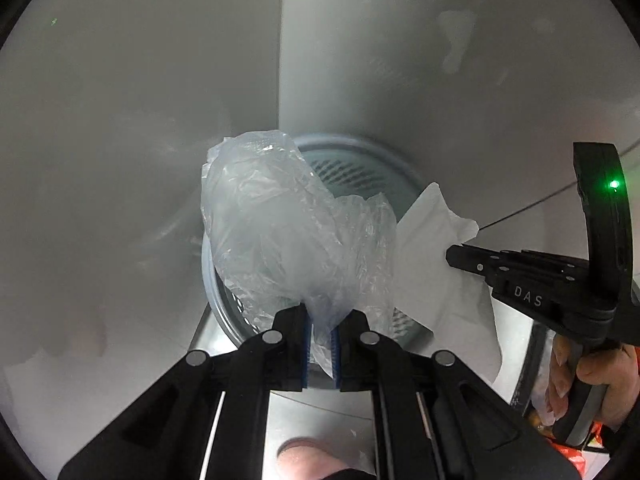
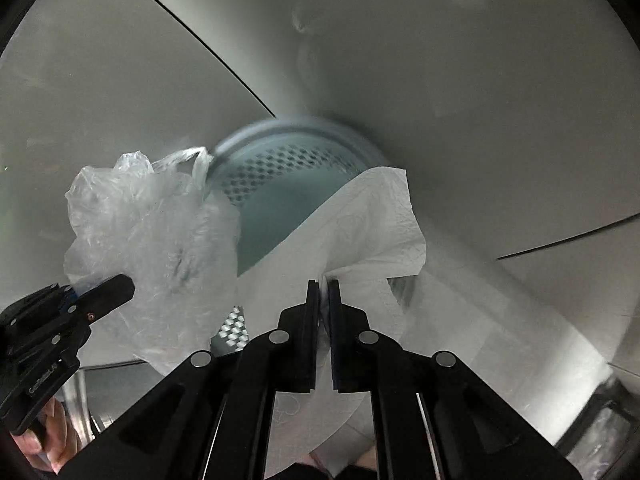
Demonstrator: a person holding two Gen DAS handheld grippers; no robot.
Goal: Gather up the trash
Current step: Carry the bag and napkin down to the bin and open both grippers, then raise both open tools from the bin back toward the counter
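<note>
A crumpled clear plastic bag [image 1: 280,232] is clamped by a bunched fold between the blue pads of the left gripper [image 1: 320,344]. A creased white paper tissue [image 2: 360,232] is pinched at its lower edge in the right gripper [image 2: 324,320], jaws nearly together. Both pieces are held directly above the open mouth of a round pale-blue perforated waste bin [image 2: 280,176], which stands on light floor tiles [image 1: 120,120]. Both items are judged very light, limp and easily deformed; the film is likely slippery and clingy, the tissue tearable. A gathered, multi-layer fold is judged the safest hold, not a single edge. Sticking to the pads on release is considered possible.
</note>
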